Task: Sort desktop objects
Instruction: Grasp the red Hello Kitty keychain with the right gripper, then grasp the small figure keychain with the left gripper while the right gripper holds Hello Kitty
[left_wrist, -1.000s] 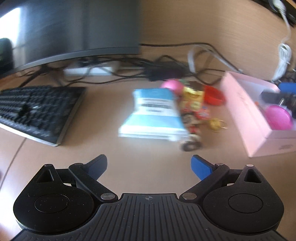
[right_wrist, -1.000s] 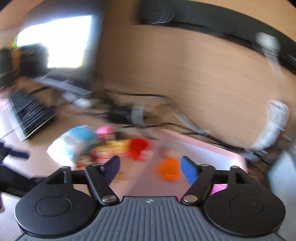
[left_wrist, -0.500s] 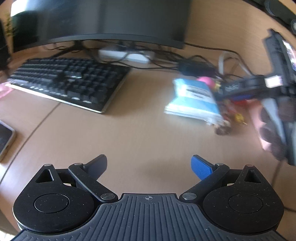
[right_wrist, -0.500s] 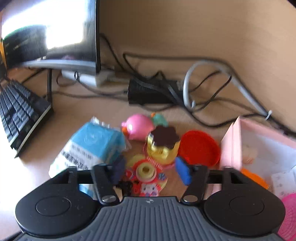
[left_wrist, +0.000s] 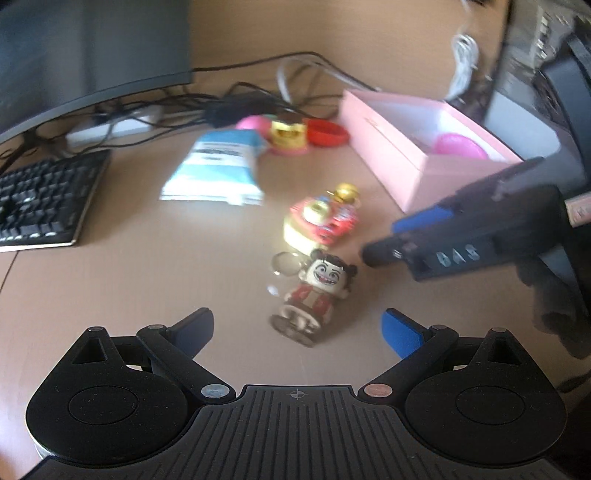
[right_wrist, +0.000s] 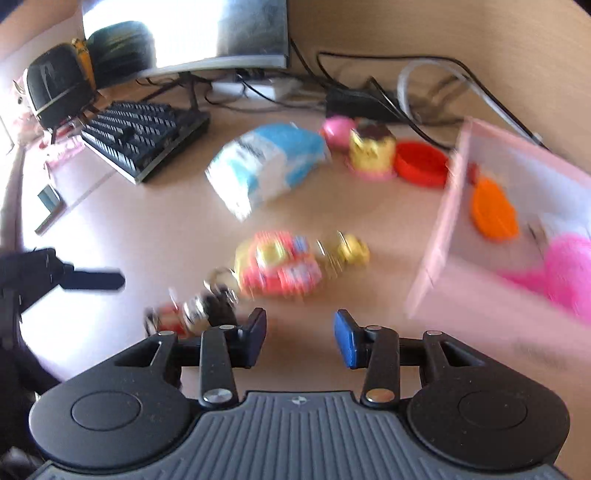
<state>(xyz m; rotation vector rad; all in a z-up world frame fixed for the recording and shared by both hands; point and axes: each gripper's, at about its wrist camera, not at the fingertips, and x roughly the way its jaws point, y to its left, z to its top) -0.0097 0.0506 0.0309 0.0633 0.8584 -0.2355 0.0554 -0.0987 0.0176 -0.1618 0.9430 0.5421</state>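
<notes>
Left tool (left_wrist: 297, 328) gapes wide just before the doll keychain (left_wrist: 314, 291); right tool (right_wrist: 300, 341), empty, jaws parted, hovers beside the keychain.

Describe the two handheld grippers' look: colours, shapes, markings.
Both match. The left gripper and right gripper have matte black bodies with two round discs, triangular cut-outs, a ribbed grey centre plate with a crosshair mark, and silver pivot screws; one on the left looks copper. Linkage arms end in blue finger pads. White lettering marks the right gripper's side, too blurred to read. No cables or sleeves visible.
</notes>
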